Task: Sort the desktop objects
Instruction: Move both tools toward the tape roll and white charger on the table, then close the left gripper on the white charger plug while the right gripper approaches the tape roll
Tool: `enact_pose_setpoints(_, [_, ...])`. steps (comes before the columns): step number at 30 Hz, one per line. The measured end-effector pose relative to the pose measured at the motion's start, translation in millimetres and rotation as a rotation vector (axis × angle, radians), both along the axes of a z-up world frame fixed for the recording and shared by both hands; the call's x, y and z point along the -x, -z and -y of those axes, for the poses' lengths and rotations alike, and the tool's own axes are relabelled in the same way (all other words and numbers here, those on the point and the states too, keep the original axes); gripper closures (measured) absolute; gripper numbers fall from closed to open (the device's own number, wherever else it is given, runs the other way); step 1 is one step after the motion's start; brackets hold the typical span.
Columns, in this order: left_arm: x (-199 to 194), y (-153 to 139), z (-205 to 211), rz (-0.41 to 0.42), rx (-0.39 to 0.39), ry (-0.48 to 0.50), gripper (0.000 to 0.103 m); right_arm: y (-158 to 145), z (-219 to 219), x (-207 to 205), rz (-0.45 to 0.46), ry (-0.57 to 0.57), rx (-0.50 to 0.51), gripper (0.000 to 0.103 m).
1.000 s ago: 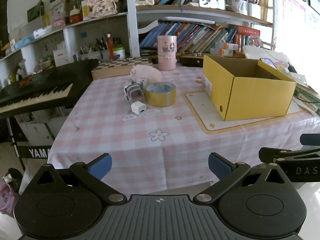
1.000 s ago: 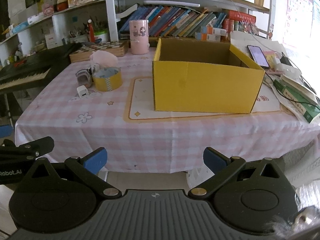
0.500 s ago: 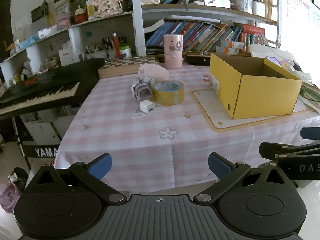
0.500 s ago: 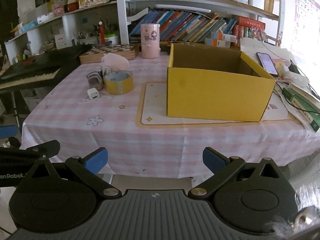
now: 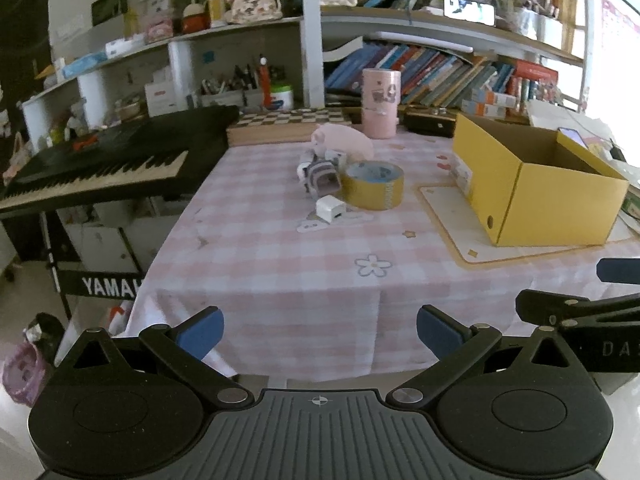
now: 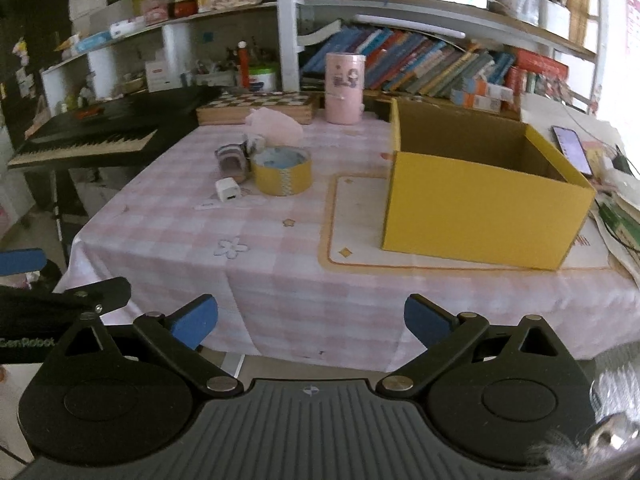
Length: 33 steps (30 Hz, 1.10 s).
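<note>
Hovering short of the counter's (image 5: 280, 280) near edge, the left claw (image 5: 318, 326) has its blue-tipped fingers (image 5: 202, 326) spread wide apart with nothing between them. The right claw (image 6: 310, 316) is likewise parted and empty, held off the front edge of the pink checked cloth.

The things to sort sit clustered toward the far left of the counter: a roll of yellow tape (image 5: 374, 186) lying flat, a small white charger cube (image 5: 330, 209) just in front of it, a grey and purple tape dispenser (image 5: 320, 176) touching the roll's left side, and a pink plush pig (image 5: 342, 142) behind them. A tall pink cylinder (image 5: 381, 103) with cartoon figures printed on it stands further back, beside a checkered board box (image 5: 288, 124).

To the right, an open yellow cardboard box (image 6: 480, 204) rests on a cream mat (image 6: 360, 220) with an orange border; its inside looks empty from the right wrist view. A phone (image 6: 572, 148) with a lit screen lies beyond the box.

Readable writing: "YAMAH" in white on the stand of the black keyboard (image 5: 100, 168) at the left, "DA" on the right claw's body as seen from the left wrist view, and "GenRobot" on the left claw's body as seen from the right wrist view. Book spines on the shelf (image 5: 440, 24) are too blurred to read.
</note>
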<state>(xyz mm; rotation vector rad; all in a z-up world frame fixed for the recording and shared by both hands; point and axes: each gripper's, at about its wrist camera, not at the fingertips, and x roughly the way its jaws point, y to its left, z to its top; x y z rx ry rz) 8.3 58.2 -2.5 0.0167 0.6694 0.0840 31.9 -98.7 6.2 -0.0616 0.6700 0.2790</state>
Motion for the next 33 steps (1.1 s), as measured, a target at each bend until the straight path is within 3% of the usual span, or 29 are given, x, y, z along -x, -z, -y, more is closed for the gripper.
enact_pose_setpoints(4, [0, 0, -5, 0.007, -0.008, -0.018, 0.000, -2, -6, -4, 0.013, -0.030, -0.002, 0.009])
enact_pose_setpoints(9, [-1, 0, -10, 0.027, 0.000, -0.018, 0.000, 2, -17, -10, 0.004, -0.072, 0.006, 0.036])
enact_pose_setpoints(11, [-1, 0, -11, 0.034, -0.010, -0.015, 0.000, 3, -21, -14, 0.003, -0.085, 0.002, 0.041])
enact_pose_setpoints(20, [-14, -2, -22, 0.037, -0.054, -0.032, 0.000, 6, -42, -40, -0.001, -0.124, -0.030, 0.042])
enact_pose_setpoints(33, [-63, 7, -33, -0.011, -0.036, -0.031, 0.000, 15, -50, -86, -0.048, -0.117, -0.015, 0.041])
